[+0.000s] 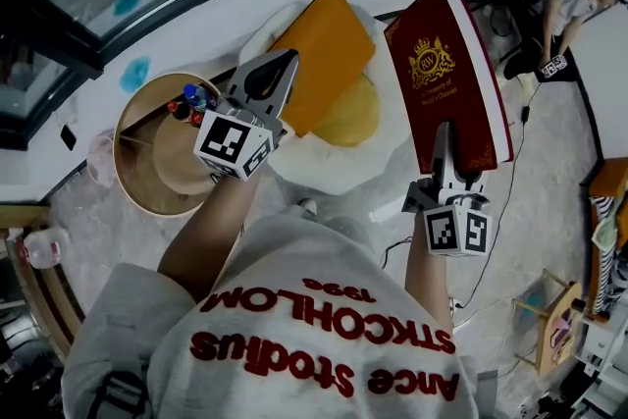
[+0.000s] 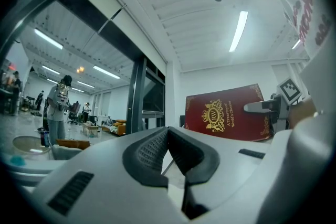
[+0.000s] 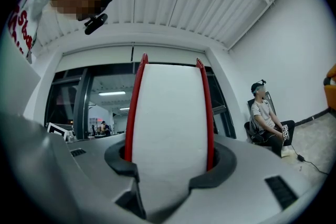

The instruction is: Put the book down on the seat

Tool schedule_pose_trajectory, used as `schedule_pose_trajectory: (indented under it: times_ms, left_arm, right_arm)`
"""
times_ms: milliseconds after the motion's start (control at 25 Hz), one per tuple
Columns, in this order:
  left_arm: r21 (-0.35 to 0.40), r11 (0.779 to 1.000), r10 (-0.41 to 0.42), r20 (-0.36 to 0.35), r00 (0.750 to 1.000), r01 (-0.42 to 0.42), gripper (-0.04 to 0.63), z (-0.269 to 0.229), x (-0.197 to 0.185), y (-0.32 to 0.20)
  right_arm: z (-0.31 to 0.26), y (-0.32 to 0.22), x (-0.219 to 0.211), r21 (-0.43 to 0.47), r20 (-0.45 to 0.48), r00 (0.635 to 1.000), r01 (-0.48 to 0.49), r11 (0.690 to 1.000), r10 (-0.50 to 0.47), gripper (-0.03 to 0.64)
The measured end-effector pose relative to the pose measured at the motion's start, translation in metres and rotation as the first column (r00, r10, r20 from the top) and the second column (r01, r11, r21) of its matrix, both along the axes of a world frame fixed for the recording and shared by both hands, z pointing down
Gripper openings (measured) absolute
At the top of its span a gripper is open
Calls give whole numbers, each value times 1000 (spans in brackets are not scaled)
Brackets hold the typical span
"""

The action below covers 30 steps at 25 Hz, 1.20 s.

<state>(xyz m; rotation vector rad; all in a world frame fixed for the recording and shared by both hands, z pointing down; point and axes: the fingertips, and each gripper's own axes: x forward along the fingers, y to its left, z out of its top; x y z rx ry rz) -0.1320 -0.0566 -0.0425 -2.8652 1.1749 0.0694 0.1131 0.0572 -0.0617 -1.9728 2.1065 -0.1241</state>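
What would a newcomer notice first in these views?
The dark red book with its gold crest stands out first. It is clamped in the right gripper and held in the air at the right of the head view. Left of it, at centre, an orange cushion lies on the white seat, with the left gripper, jaws together and empty, at the cushion's left edge.

Both forearms reach forward, left gripper [image 1: 285, 66] jaws together, right gripper [image 1: 444, 140] jaws clamped on the book [image 1: 446, 64].

Round wooden table [image 1: 135, 180] bearing small bottles [image 1: 190, 102]; seated person [image 1: 555, 7] far right.
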Motion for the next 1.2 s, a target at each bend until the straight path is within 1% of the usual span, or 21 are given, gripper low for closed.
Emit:
schedule_pose_trajectory:
  times_ms: [320, 520, 680, 960, 1080, 1200]
  left_arm:
    - [-3, 1000, -28, 4, 1000, 28, 15, 1, 5, 4]
    - [27, 998, -52, 4, 999, 52, 15, 3, 13, 5]
    - [15, 997, -71, 8, 997, 71, 15, 12, 25, -5]
    - [1, 996, -91, -13, 996, 91, 15, 39, 44, -31]
    - [9, 995, -95, -4, 995, 95, 15, 50, 54, -40]
    - [-4, 994, -110, 2, 994, 110, 15, 69, 61, -51]
  right_arm:
    - [4, -3, 6, -8, 23, 999, 23, 1000, -22, 258]
    - [9, -8, 16, -27, 38, 999, 39, 999, -38, 258]
    - [16, -18, 26, -53, 57, 997, 59, 997, -56, 258]
    - [51, -43, 46, -110, 86, 994, 74, 991, -64, 258]
    - [72, -52, 58, -135, 100, 993, 76, 988, -63, 258]
    - [92, -62, 70, -157, 113, 992, 77, 985, -59, 258]
